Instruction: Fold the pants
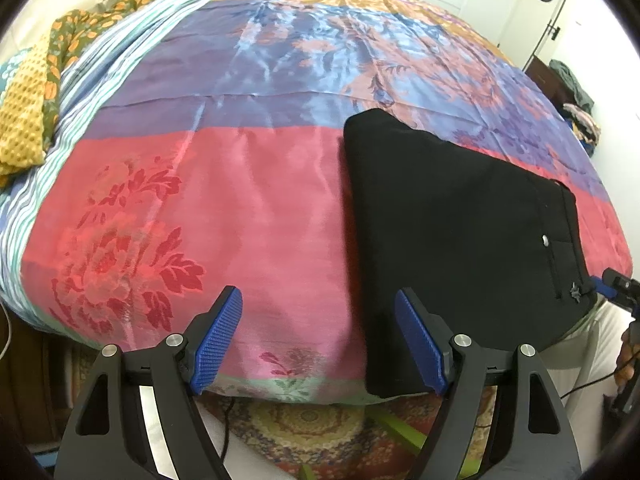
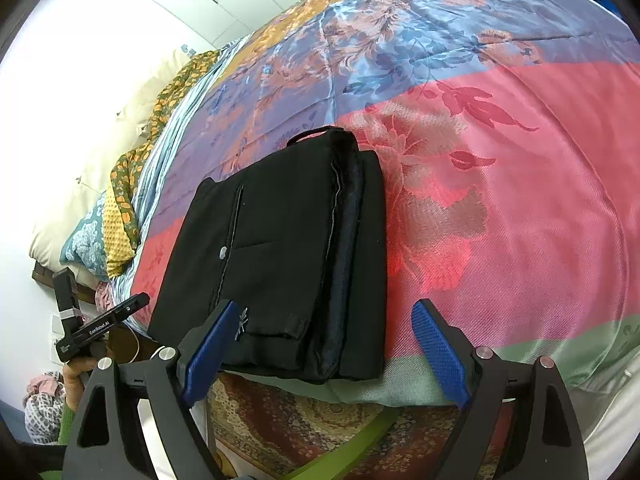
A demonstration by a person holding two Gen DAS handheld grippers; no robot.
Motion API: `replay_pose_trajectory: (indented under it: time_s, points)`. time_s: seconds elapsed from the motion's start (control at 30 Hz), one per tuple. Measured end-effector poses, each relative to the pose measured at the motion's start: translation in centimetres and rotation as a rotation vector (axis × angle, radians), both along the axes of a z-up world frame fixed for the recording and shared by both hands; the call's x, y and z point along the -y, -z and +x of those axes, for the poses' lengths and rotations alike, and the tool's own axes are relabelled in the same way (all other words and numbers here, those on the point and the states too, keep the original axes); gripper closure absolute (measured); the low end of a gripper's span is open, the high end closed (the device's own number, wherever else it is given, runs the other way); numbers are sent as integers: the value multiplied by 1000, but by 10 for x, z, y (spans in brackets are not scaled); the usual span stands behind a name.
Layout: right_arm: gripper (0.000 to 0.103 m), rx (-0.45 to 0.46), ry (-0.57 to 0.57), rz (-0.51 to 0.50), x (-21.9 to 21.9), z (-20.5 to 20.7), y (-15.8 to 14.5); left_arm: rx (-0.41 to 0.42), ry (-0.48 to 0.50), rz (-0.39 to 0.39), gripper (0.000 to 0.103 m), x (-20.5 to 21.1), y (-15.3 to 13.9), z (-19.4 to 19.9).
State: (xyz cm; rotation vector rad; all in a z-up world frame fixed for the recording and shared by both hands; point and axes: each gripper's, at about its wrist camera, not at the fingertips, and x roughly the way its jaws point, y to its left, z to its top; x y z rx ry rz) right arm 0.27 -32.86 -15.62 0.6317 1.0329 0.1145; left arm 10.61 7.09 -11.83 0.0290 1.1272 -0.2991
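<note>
The black pants (image 1: 460,232) lie folded into a compact stack at the near edge of the bed; they also show in the right wrist view (image 2: 288,252), with a pocket button on top. My left gripper (image 1: 320,340) is open and empty, just off the bed's near edge, its right finger beside the stack's left corner. My right gripper (image 2: 324,348) is open and empty, in front of the stack's near end without touching it. The right gripper also shows at the far right of the left wrist view (image 1: 616,284), and the left gripper at the left of the right wrist view (image 2: 100,324).
The satin bedspread (image 1: 240,184) in pink, purple and blue covers the bed. Pillows and a yellow-green cloth (image 1: 36,104) lie at the head of the bed. A patterned rug (image 1: 312,432) lies on the floor below. A white door (image 1: 536,8) stands at the back right.
</note>
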Motion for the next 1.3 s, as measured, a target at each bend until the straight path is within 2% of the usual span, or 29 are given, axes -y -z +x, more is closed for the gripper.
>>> replay_pose_trajectory:
  time_s: [0.17, 0.23, 0.33, 0.43, 0.53, 0.63, 0.73, 0.77, 0.8, 0.83, 0.87, 0.9, 0.93, 0.97, 1.03, 1.1, 1.17, 1.3]
  points:
    - [15, 31, 27, -26, 23, 6, -17, -30, -48, -66, 23, -30, 1, 18]
    - [15, 36, 42, 24, 41, 9, -21, -83, -61, -111, 23, -41, 9, 28]
    - [14, -26, -18, 200, 55, 22, -3, -165, -45, -165, 23, -43, 25, 40]
    - [14, -72, -87, 248, 48, 34, 13, -216, -15, -211, 22, -33, 36, 44]
    - [14, -94, -179, 291, 32, 48, 26, -215, 45, -225, 18, -13, 37, 44]
    - [14, -138, -223, 228, 19, 65, 39, -231, 72, -281, 17, 0, 42, 47]
    - [14, -152, -292, 255, 2, 77, 44, -280, 101, -362, 17, 16, 50, 47]
    - [14, -153, -310, 246, -2, 77, 43, -294, 128, -385, 20, 25, 52, 47]
    - [14, -156, -348, 194, -12, 81, 41, -304, 154, -407, 27, 34, 54, 45]
    - [19, -159, -374, 147, -19, 81, 40, -306, 168, -412, 38, 41, 54, 44]
    - [24, -157, -394, 100, -25, 82, 40, -276, 161, -363, 48, 49, 51, 41]
    - [33, -151, -405, 71, -28, 82, 39, -260, 159, -353, 56, 52, 48, 40]
    - [42, -137, -413, 41, -32, 81, 33, -247, 151, -355, 70, 52, 42, 39]
    - [45, -126, -418, 24, -34, 83, 28, -234, 143, -362, 76, 52, 33, 39]
    - [56, -71, -447, -47, -45, 82, 6, -191, 156, -367, 78, 54, 13, 41]
    - [61, -21, -470, -48, -53, 88, -14, -139, 182, -354, 78, 61, -10, 46]
    - [62, 22, -490, -49, -59, 97, -33, -89, 194, -333, 78, 67, -29, 57]
    - [62, 115, -501, -86, -61, 142, -70, 6, 181, -305, 78, 67, -58, 97]
